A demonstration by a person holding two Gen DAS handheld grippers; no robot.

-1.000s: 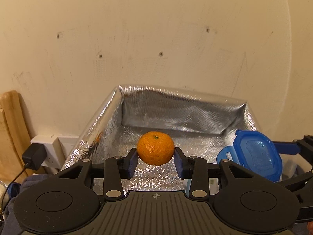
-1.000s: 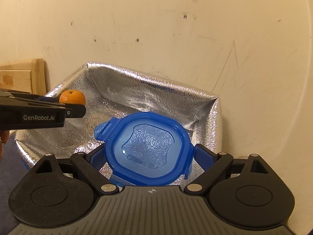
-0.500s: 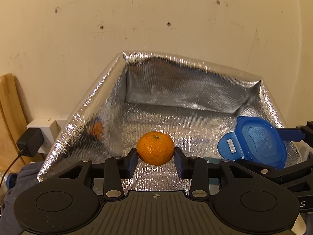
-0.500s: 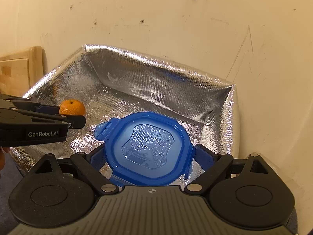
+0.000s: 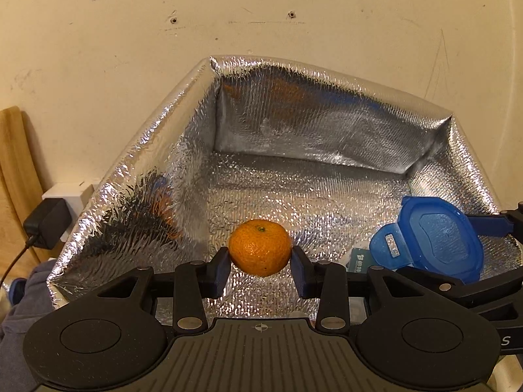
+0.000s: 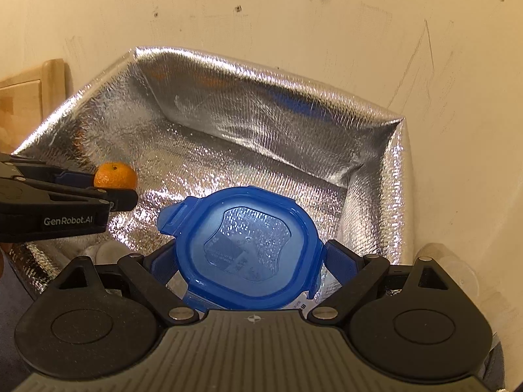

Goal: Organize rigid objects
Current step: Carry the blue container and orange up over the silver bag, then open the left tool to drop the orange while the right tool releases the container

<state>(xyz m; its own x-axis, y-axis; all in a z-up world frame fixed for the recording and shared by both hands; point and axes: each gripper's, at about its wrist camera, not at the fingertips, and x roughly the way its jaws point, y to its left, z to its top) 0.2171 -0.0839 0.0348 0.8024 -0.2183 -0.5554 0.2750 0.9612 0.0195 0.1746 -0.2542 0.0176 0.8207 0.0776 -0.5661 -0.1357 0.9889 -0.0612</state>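
My left gripper [image 5: 260, 269] is shut on a small orange mandarin [image 5: 260, 247], its blue pads pressing both sides. The fruit hangs over the near left part of an open silver foil-lined bag [image 5: 310, 121]. My right gripper [image 6: 250, 261] is shut on a clear container with a blue lid [image 6: 245, 241], held wide over the bag's near right part. In the right wrist view the mandarin [image 6: 115, 175] and the left gripper [image 6: 112, 184] show at the left. In the left wrist view the blue-lidded container [image 5: 428, 240] sits at the right.
A cream wall rises just behind the bag [image 6: 261, 104]. A wooden board [image 5: 14, 163] leans at the left, with a black plug adapter [image 5: 45, 223] in a white socket beside it. Grey cloth [image 5: 19, 307] lies at the bag's near left corner.
Both grippers have sunk and tilted down toward the bag with their loads. The bag's floor now fills more of each view. Neither grip has changed.
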